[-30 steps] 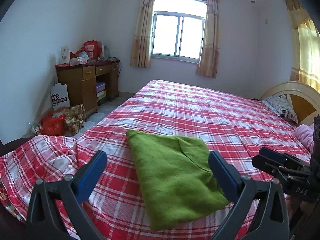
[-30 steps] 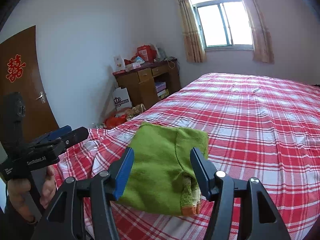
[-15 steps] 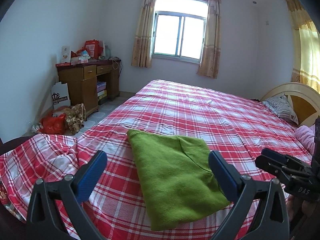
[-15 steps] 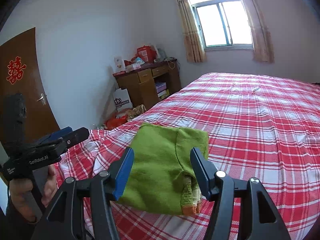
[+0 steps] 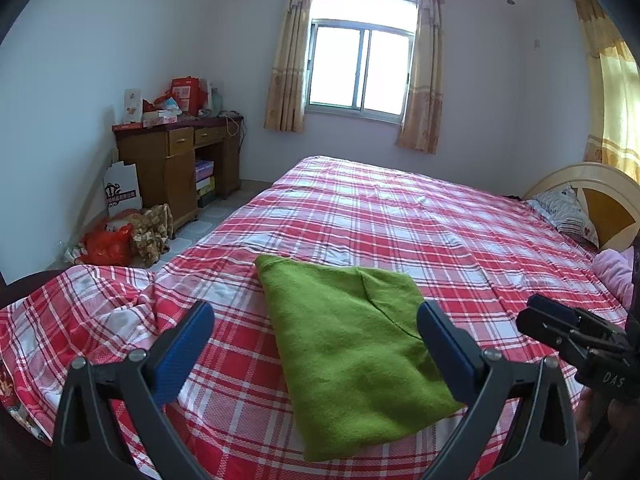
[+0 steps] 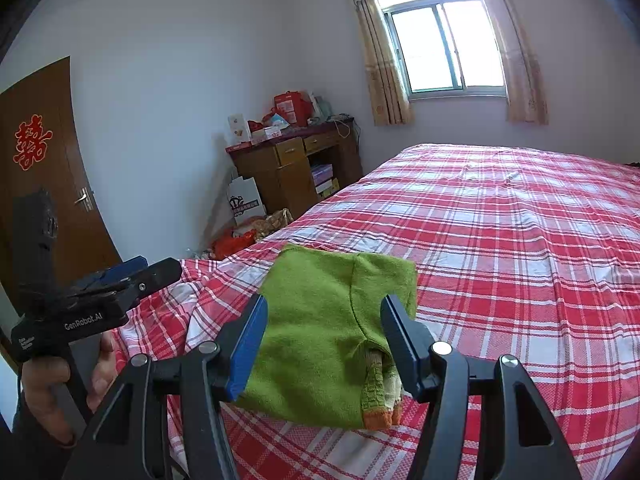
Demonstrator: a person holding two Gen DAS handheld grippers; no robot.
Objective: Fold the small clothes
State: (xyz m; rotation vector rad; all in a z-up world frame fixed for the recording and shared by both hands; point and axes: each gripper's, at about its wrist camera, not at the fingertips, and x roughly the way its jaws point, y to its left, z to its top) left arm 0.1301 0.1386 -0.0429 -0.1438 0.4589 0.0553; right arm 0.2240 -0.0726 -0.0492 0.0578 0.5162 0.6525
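A small green knitted garment (image 5: 352,352) lies folded flat on the red plaid bed (image 5: 400,224), near its front edge. In the right wrist view the garment (image 6: 332,336) shows an orange-trimmed cuff (image 6: 378,408) at its near end. My left gripper (image 5: 316,344) is open and empty, held above the garment's near part. My right gripper (image 6: 324,344) is open and empty, just in front of the garment. Each gripper also shows in the other's view: the right one (image 5: 572,332) at the far right, the left one (image 6: 120,284) at the left, in a hand.
A wooden desk (image 5: 176,160) with boxes stands left of the bed by the wall. Bags (image 5: 120,236) lie on the floor beside it. A headboard (image 5: 592,196) and pillows (image 5: 564,212) are at the right. A brown door (image 6: 44,168) is at the left.
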